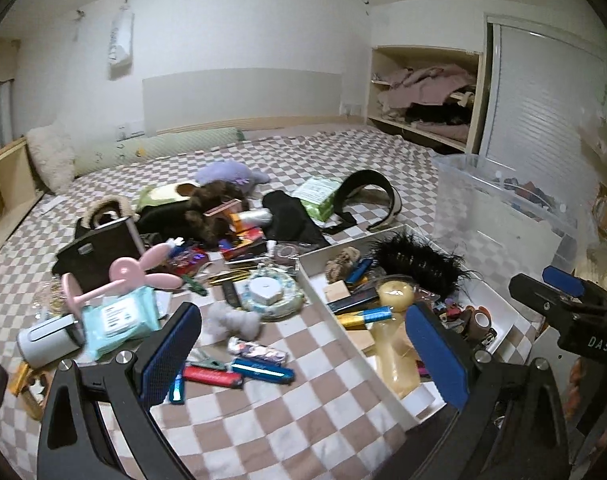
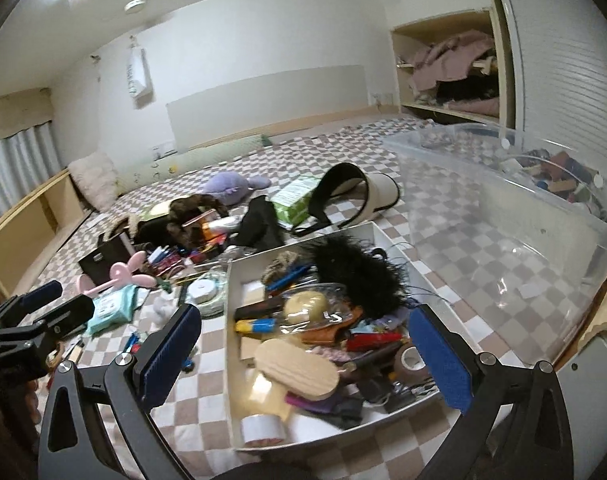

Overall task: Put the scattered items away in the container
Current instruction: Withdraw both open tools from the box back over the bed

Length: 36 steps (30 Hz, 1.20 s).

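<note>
White cardboard box [image 2: 229,360] (already crowded, with a black feathery piece [image 2: 355,276] inside) lies on the checkered bed [image 1: 263,420], and loose items [image 1: 239,368] are scattered to its left. The left gripper [image 1: 303,356] and the right gripper [image 2: 305,360] both hover wide apart, holding nothing.

On the checkered bed [image 1: 263,420] stand two containers: one white tray [image 2: 229,360] and one clear plastic bin [image 2: 503,240]. Two wipe packs lie out, one pale blue [image 1: 117,316] and one green [image 1: 317,196]. There is one purple plush toy [image 1: 227,174], one black-and-cream visor [image 1: 377,192], one pink fan [image 1: 127,276], one black handbag [image 1: 99,248] and one white round puck [image 1: 265,290]. In the tray lie one black feathery piece [image 2: 355,272], one wooden brush [image 2: 299,368] and one brown tape roll [image 2: 413,360]. Two tongs show, one left [image 1: 299,356] and one right [image 2: 303,360]. The small tubes cannot be counted surely.
</note>
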Available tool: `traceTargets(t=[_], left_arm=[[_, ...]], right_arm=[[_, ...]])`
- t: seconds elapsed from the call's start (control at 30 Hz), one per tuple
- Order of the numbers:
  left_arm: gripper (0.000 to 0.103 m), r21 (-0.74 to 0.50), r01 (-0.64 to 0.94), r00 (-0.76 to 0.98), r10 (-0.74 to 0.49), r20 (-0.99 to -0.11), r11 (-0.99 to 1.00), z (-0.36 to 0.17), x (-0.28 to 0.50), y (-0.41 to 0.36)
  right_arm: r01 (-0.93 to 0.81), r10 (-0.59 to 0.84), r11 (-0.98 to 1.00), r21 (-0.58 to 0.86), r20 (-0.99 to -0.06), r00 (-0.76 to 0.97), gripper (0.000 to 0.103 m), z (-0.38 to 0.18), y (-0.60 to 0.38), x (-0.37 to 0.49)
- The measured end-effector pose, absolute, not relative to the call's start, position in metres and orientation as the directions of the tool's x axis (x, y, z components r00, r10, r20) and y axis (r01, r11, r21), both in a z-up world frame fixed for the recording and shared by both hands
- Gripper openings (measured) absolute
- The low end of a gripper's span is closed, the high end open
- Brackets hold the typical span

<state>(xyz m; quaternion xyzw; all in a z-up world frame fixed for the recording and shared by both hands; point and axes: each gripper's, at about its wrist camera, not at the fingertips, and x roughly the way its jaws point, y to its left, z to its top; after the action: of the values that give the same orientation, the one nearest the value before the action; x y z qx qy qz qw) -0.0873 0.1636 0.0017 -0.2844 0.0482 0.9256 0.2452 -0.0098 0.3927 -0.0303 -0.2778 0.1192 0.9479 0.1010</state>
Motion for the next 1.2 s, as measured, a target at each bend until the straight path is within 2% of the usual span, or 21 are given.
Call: traceTargets(t=[0.6,1.2], left_arm=[[0.103,-0.093,-0.387,-0.765,0.376,-0.524,-0.917,0.007,-0.054,0.096],[0.103,-0.072,-0.348,-0.784,0.332,-0.524,-0.935,-0.002,-0.032,0.071]], right_arm=[[-0.169,0.076,-0.976,0.136,-0.516,-0.853,0.103,-0.012,0.338,0.024],[-0.120,0.044,-0.986,0.114,-0.518,-0.855,0.103,-0.012,0.313,0.038]])
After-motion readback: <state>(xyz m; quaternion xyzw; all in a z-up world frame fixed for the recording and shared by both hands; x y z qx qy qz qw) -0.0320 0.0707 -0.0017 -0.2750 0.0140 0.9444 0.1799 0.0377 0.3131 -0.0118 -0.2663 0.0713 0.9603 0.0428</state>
